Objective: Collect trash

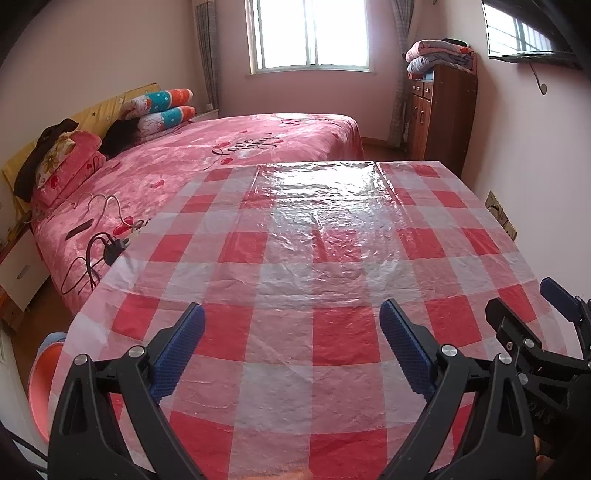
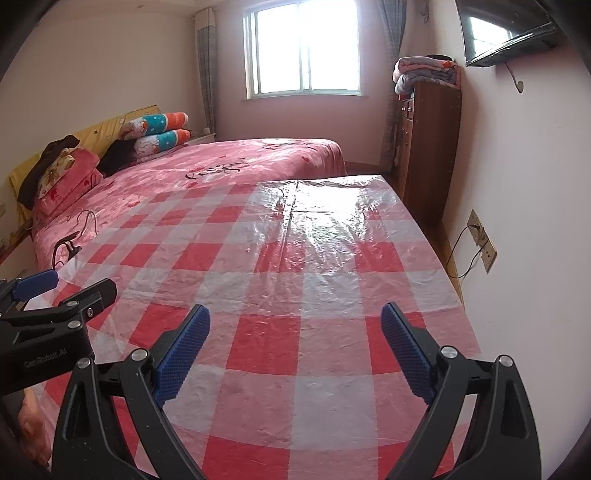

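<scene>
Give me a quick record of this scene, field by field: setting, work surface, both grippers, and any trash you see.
setting: bedroom, bed with pink cover behind the table, window at the far wall
work surface: table under a red and white checked plastic cloth
left gripper: open, holding nothing, over the near edge
right gripper: open, holding nothing, beside the left one
trash: none visible on the cloth
other: wooden cabinet with folded blankets on top
</scene>
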`<state>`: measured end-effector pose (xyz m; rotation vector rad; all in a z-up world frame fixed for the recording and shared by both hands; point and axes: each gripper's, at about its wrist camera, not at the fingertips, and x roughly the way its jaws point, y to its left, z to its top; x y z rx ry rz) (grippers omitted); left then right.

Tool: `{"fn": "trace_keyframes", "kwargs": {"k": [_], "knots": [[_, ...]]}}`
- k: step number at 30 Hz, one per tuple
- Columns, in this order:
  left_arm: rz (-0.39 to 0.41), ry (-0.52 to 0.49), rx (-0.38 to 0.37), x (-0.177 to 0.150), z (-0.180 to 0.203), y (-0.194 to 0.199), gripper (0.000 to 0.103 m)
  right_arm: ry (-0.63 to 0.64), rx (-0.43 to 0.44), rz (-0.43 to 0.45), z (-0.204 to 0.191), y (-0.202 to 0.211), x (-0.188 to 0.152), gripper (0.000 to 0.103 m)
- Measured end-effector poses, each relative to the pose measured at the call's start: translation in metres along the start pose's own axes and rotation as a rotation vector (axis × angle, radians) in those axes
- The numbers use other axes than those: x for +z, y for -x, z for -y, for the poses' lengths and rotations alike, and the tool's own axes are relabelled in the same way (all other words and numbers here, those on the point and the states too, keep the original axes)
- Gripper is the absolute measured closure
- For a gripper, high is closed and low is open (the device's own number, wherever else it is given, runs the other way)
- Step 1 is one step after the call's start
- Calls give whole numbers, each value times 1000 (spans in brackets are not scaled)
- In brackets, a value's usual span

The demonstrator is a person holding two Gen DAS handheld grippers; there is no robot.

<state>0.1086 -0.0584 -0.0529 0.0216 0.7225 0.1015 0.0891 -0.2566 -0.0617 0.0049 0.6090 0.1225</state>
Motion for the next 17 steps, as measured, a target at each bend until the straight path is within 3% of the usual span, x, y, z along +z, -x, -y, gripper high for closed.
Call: {"fn": "trace_keyframes", "kwargs": {"k": [4, 11, 17], "knots": [[-1, 2, -1, -1, -1, -4, 7, -5, 11, -31, -1, -8, -1, 10], [-130, 47, 5, -6, -13, -39, 8, -49, 20, -118, 3, -27, 3, 9], [-202, 74, 36, -10, -18, -65, 8, -33, -44, -210, -4, -53, 6, 8]]}}
